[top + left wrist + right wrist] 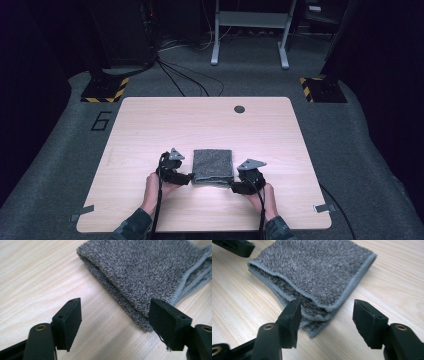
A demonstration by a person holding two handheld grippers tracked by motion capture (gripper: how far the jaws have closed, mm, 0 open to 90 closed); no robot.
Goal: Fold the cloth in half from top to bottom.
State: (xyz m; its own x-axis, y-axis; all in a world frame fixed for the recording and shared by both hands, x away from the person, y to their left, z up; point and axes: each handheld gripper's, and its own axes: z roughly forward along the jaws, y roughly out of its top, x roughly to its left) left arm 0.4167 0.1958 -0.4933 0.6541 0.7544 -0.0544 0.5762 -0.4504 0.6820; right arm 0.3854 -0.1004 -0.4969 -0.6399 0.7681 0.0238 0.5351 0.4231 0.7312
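Folded grey terry towel (213, 166) on pale woodgrain table (150, 130), left claw (115, 320) and right claw (325, 322) both gaping, empty, at its near corners

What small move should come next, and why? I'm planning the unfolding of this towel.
Probably ease the right claw forward and close it on the near corner of the folded grey towel. Its jaws stand open around that corner, where the hemmed layers lie exposed. The left claw is open too, at the other near corner.
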